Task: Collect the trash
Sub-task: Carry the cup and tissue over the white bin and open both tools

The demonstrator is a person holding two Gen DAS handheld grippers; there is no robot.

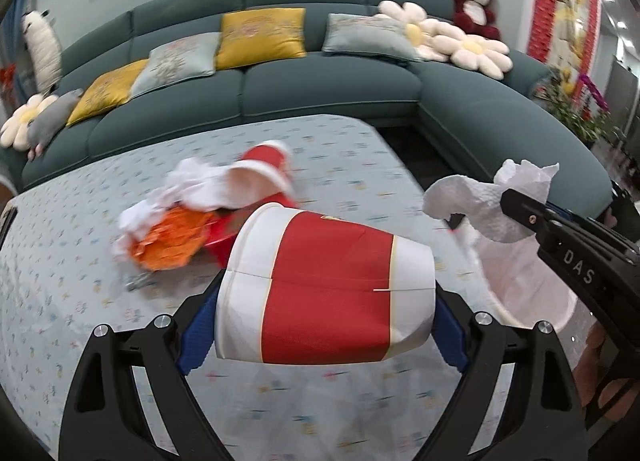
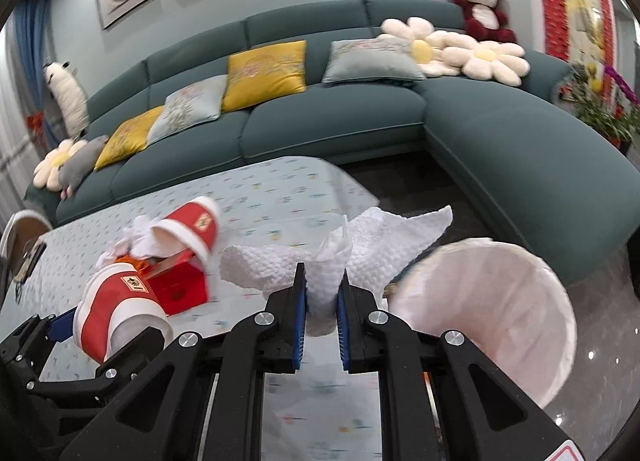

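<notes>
On the table [image 2: 280,185] with the flowery cloth, near its left middle, sits a heap of trash: an orange wrapper [image 1: 168,241], white tissues [image 1: 192,181], a small red box [image 2: 176,285] and a tipped red and white cup [image 2: 192,229]. Just in front of the heap, the left gripper [image 1: 324,293] holds another red and white paper cup [image 1: 324,289] on its side, up off the cloth. Its jaws are wide apart but squeeze the cup from both sides. To the right, past the table's right edge, the right gripper [image 2: 322,301] has its jaws nearly together, pinching a crumpled white paper towel [image 2: 332,257]. Farther right, on the floor, stands a bin [image 2: 492,301] with a white bag inside.
</notes>
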